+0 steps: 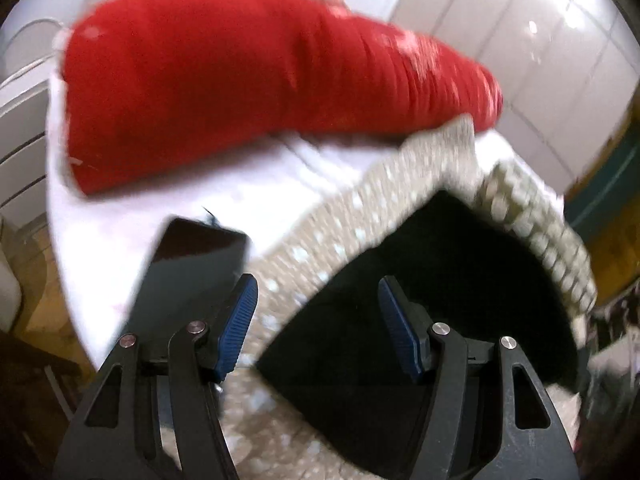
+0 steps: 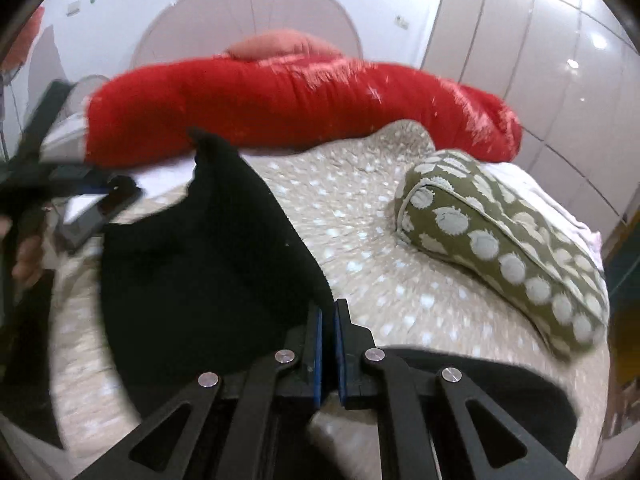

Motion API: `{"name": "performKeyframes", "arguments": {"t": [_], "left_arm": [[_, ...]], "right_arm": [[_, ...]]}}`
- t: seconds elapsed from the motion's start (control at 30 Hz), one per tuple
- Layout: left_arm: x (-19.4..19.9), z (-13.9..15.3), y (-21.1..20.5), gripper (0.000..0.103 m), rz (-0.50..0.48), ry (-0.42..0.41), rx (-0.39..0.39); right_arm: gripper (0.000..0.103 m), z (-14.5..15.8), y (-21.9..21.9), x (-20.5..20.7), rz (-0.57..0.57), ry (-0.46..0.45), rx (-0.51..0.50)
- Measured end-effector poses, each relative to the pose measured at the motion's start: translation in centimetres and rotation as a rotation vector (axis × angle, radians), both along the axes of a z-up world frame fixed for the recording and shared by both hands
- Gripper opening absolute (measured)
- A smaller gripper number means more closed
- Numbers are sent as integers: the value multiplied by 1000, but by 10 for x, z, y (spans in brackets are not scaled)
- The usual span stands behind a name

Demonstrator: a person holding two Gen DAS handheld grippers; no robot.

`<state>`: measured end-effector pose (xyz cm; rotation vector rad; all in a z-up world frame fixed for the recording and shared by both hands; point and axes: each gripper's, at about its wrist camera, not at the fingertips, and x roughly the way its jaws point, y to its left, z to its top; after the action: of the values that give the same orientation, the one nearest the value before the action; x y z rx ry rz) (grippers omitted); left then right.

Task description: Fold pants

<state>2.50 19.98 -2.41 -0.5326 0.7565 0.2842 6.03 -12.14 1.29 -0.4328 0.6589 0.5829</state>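
Note:
The black pants (image 2: pixel 208 272) lie spread on a beige spotted blanket (image 2: pixel 360 220), with one corner sticking up toward the red pillow. My right gripper (image 2: pixel 329 320) is shut at the pants' right edge. The dark cloth runs straight up to its tips and continues under its right finger, so it appears pinched. In the left wrist view the pants (image 1: pixel 432 280) lie ahead and to the right. My left gripper (image 1: pixel 320 320) stands open above the blanket (image 1: pixel 320 248) and the pants' edge, with nothing pressed between its blue pads (image 1: pixel 236 320).
A long red pillow (image 2: pixel 280 108) lies across the back of the bed. An olive cushion with pale dots (image 2: pixel 500 248) sits at the right. A dark phone-like slab (image 1: pixel 192 264) lies on the white sheet (image 1: pixel 120 220) at the left. A person's hand (image 2: pixel 26 258) shows at the left edge.

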Motion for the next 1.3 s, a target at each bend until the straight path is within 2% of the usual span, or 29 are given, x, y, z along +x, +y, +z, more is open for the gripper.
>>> {"name": "performKeyframes", "arguments": {"t": [0.07, 0.1, 0.23, 0.27, 0.33, 0.43, 0.5, 0.57, 0.6, 0.67, 0.73, 0.8, 0.9, 0.97, 1.13, 1.2, 1.23, 1.27, 1.3], "left_arm": [[-16, 14, 7, 63, 21, -39, 5], [-25, 21, 9, 63, 34, -56, 11], [-39, 26, 4, 63, 37, -53, 44], [-38, 24, 1, 63, 22, -41, 52], [-33, 19, -12, 63, -26, -14, 60], [-27, 11, -30, 63, -83, 7, 75], [-24, 5, -41, 63, -120, 25, 84], [-23, -2, -45, 63, -131, 43, 81], [-23, -5, -46, 63, -131, 52, 80], [-23, -13, -42, 63, -122, 72, 75], [-24, -18, -32, 63, -97, 91, 65], [-25, -22, -24, 63, -74, 100, 63], [-25, -28, -13, 63, -41, 122, 58], [-25, -31, -7, 63, -31, 130, 41], [-27, -27, -4, 63, -17, 119, 42], [-26, -25, -5, 63, -27, 114, 44], [-25, -24, -6, 63, -31, 113, 45], [-25, -22, -6, 63, -37, 108, 46], [-25, -20, -7, 63, -42, 102, 47]], "right_arm": [[5, -4, 1, -41, -19, 26, 55], [5, -10, 4, -48, -39, 48, 60], [5, -61, 21, -82, -106, 176, 98], [5, -73, 26, -87, -125, 190, 100], [7, -81, 28, -94, -170, 152, 106], [13, -71, 16, -96, -185, 183, 177], [23, -62, 6, -94, -177, 193, 206], [40, -44, -10, -89, -215, 156, 244], [44, -38, -15, -85, -238, 142, 261], [46, -28, -28, -72, -294, 141, 302], [46, -25, -31, -63, -286, 196, 345], [46, -28, -17, -72, -206, 210, 360], [46, -33, 16, -95, -94, 126, 255], [46, -40, 50, -108, -12, 41, 122], [45, -56, 95, -107, 110, -48, 3], [29, -65, 104, -96, 118, -48, -40], [13, -71, 108, -87, 119, -6, -48], [6, -74, 109, -79, 114, 27, -32], [6, -72, 105, -76, 102, 50, 8]]}}
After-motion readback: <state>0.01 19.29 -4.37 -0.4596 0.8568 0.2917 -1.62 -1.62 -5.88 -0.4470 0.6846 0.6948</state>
